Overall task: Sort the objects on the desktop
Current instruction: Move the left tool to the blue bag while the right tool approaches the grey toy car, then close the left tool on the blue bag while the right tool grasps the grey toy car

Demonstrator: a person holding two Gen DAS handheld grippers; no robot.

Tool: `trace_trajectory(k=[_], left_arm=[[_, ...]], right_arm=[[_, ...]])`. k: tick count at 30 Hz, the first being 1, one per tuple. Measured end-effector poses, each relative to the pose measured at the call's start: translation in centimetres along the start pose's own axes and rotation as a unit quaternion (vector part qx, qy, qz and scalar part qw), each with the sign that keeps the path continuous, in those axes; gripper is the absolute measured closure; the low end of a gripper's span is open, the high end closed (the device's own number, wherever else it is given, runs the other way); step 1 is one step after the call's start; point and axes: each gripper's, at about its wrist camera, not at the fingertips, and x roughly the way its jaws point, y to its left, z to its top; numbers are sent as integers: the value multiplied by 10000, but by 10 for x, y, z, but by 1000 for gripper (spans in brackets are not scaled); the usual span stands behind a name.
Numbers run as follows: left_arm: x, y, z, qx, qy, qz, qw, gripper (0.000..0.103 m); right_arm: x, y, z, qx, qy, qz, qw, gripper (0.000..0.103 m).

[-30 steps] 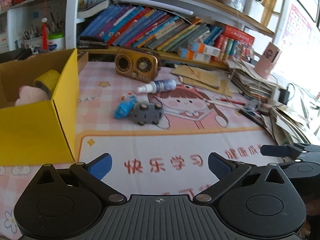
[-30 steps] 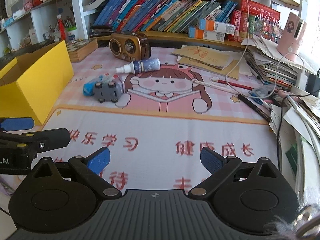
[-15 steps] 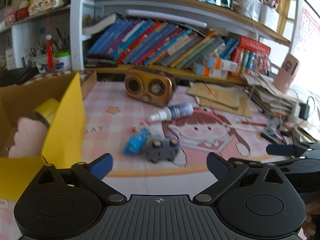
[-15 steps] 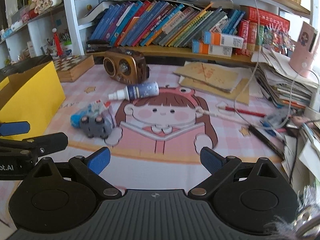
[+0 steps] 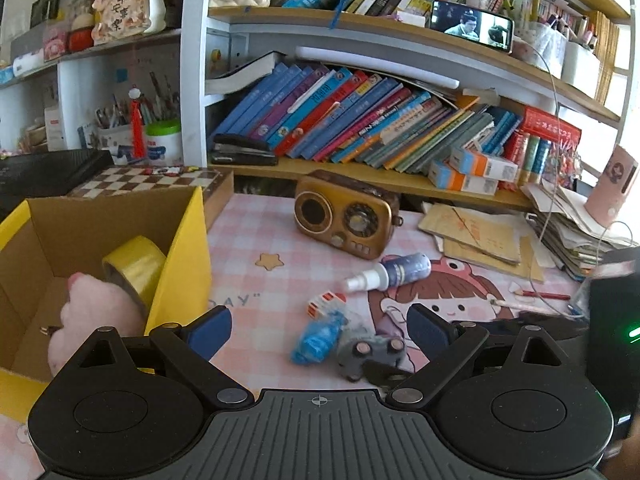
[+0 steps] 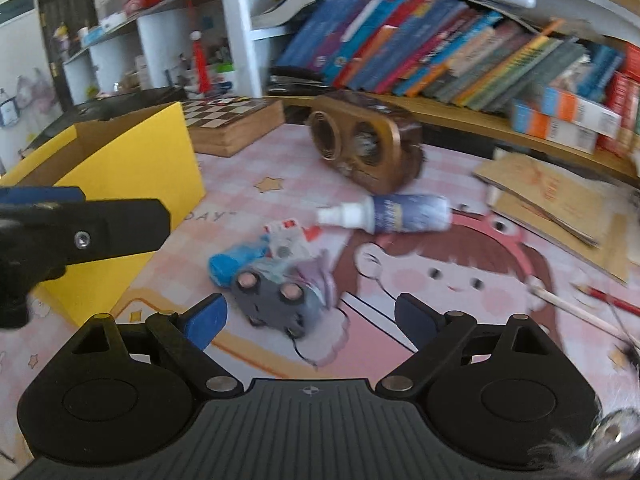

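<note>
A grey toy car (image 5: 370, 356) (image 6: 272, 300) lies upside down on the pink desk mat, next to a blue wrapped item (image 5: 316, 340) (image 6: 230, 266), a small red-white cube (image 5: 326, 304) (image 6: 286, 238) and a spray bottle (image 5: 390, 274) (image 6: 390, 214). My left gripper (image 5: 318, 332) is open and empty, just short of the blue item and car. My right gripper (image 6: 310, 318) is open and empty, with the car between its fingertips' line. A yellow cardboard box (image 5: 184, 264) (image 6: 132, 176) at left holds a yellow tape roll (image 5: 134, 270) and a pink plush (image 5: 94, 316).
A brown retro radio (image 5: 346, 220) (image 6: 362, 146) stands behind the objects. A chessboard box (image 5: 152, 182) (image 6: 230, 122) sits by the yellow box. Paper stacks (image 5: 480, 236), pencils (image 6: 608, 300) and cables crowd the right. A bookshelf (image 5: 360, 120) runs along the back.
Both grippers have moved forward toward the cluster of small objects, which now sit close to the fingertips. Both stay open. The objects have not moved.
</note>
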Motion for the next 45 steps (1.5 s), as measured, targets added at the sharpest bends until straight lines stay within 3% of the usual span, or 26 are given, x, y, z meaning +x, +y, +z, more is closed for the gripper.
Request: trace_trajectory(k=[6, 9, 11, 18, 24, 29, 33, 35, 45], left_arm=[[8, 5, 6, 5, 69, 166, 9998, 8], [12, 6, 9, 33, 74, 152, 9999, 8], [16, 3, 9, 87, 98, 132, 9998, 8], [33, -8, 6, 158, 317, 31, 9994, 9], [68, -17, -6, 266, 733, 10, 9970, 23], [106, -16, -16, 378, 1141, 195, 9926, 52], [117, -12, -21, 484, 1231, 367, 9905, 59], [117, -11, -20, 461, 1216, 354, 9909, 75], [95, -10, -12, 234, 985, -54, 9948, 78]], right_arm=[[28, 2, 1, -51, -48, 171, 9998, 14], [36, -5, -2, 6, 118, 199, 9997, 23], [37, -10, -3, 67, 51, 300, 9995, 40], [20, -33, -5, 183, -23, -106, 9998, 42], [-3, -55, -11, 409, -51, -319, 9986, 41], [-16, -57, -13, 405, 53, -373, 9985, 41], [-25, -54, -14, 435, 64, -281, 9986, 41], [-28, -53, -15, 456, 73, -239, 9986, 42], [-36, -52, -17, 538, 166, -322, 9979, 42]])
